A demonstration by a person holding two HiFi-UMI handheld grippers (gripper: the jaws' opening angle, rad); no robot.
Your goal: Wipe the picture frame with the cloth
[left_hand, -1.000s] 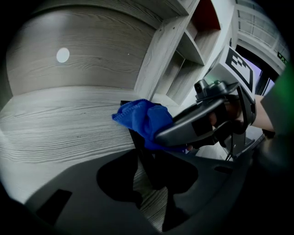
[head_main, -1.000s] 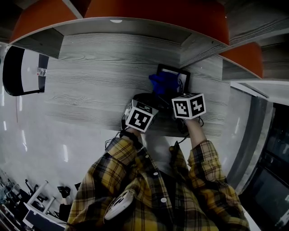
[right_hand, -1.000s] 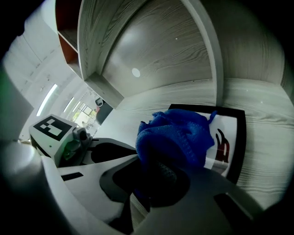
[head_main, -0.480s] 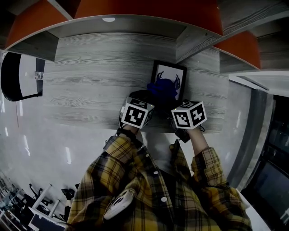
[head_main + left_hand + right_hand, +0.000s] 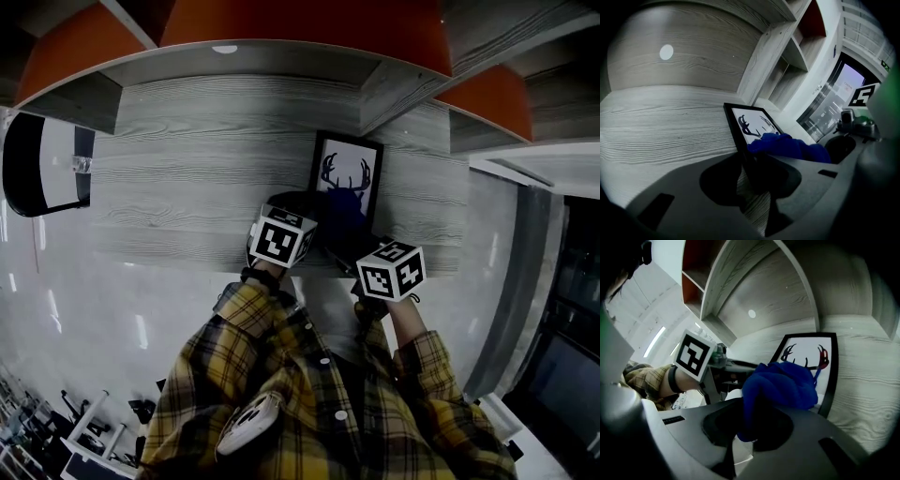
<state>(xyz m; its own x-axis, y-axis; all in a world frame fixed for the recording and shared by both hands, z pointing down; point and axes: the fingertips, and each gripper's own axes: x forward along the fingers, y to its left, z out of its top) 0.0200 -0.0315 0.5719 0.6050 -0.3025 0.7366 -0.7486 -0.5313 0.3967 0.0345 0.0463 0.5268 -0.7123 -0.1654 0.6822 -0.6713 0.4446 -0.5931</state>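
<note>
Blue cloth (image 5: pixel 780 383) is clamped in the right gripper (image 5: pixel 747 420), over the near end of the picture frame (image 5: pixel 347 173). The frame runs near-to-far, so I'd guess the next swipe goes away. The left gripper (image 5: pixel 750 173) just tightened on the frame's near-left corner.

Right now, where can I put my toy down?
The shelf is bare left of the frame, back to the wall. A thin strip right of it is free too. It's crowded at the frame's near end, around the cloth.
</note>
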